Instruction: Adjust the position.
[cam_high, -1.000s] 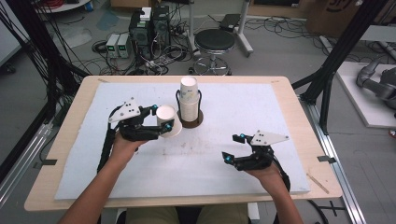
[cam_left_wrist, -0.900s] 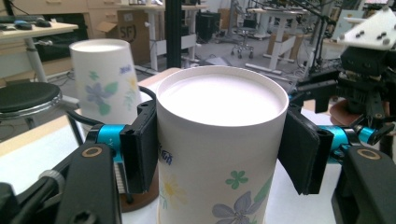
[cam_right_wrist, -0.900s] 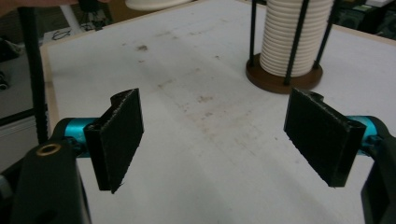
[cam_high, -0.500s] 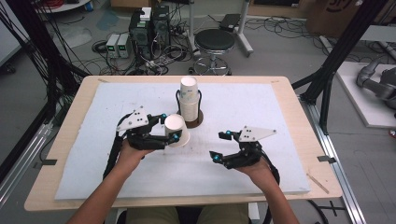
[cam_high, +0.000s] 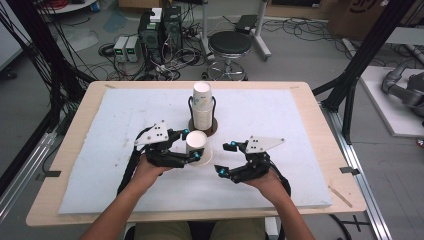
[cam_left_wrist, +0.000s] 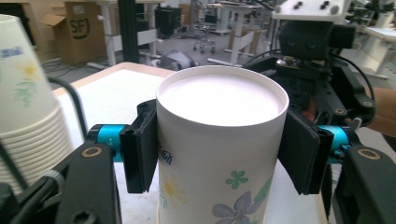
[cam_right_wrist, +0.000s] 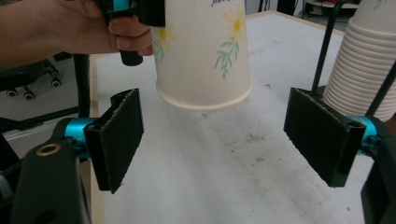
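An upside-down paper cup (cam_left_wrist: 219, 154) sits clamped between the left gripper (cam_high: 187, 148)'s pads, lifted clear of the white mat (cam_high: 280, 115). The right gripper (cam_right_wrist: 219, 135) gapes wide just below its rim. The cup stack (cam_high: 202, 107) stands just beyond.

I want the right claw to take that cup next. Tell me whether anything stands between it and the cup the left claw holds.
Nothing visible does. The right claw stands open with bare white mat between it and the paper cup, which hangs upside down, clamped in the left claw. The stack of cups stands off to one side.
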